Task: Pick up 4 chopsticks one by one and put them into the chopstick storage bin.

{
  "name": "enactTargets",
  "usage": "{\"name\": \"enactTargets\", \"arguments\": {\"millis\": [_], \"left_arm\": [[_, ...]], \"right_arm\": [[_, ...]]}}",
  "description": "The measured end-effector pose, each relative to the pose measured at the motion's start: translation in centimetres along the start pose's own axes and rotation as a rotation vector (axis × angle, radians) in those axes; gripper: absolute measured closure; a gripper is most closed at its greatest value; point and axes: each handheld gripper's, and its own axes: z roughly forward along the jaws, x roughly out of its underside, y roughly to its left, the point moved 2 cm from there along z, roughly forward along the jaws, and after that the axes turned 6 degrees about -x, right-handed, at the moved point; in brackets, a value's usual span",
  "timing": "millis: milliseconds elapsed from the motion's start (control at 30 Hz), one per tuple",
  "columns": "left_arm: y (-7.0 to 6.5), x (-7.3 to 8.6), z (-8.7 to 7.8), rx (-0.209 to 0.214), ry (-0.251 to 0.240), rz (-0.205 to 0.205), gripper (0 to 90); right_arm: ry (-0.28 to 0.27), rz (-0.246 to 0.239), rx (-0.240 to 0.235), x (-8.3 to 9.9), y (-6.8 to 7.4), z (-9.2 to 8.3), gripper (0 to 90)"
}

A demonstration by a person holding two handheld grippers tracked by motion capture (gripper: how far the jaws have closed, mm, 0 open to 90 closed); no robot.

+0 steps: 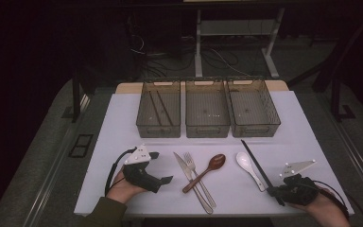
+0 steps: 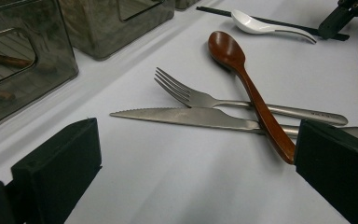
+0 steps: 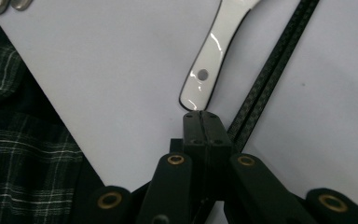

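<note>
Right gripper view | right claw (image 3: 200, 116) closed, empty, at white spoon (image 3: 214, 51) handle | left claw (image 2: 191, 177) wide open, empty

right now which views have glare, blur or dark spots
High view: room behind the three bins is nearly black, table evenly lit. Left gripper view: near jaws soft, glints on the fork and knife. Right gripper view: sharp glare on the white spoon.

Bare table (image 1: 123, 189) between left gripper (image 1: 163, 181) and crossed knife (image 1: 189, 178), fork (image 1: 199, 178), brown spoon (image 1: 207, 171). Three bins (image 1: 207, 130) wall the far side.
</note>
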Motion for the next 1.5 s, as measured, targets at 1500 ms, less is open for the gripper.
{"name": "enactTargets", "arguments": {"millis": [1500], "left_arm": [[0.0, 0.0, 0.0, 0.0, 0.0, 0.0, 0.0]], "right_arm": [[-0.03, 0.083, 0.127, -0.7, -3.4, -3.4, 54.6]]}}
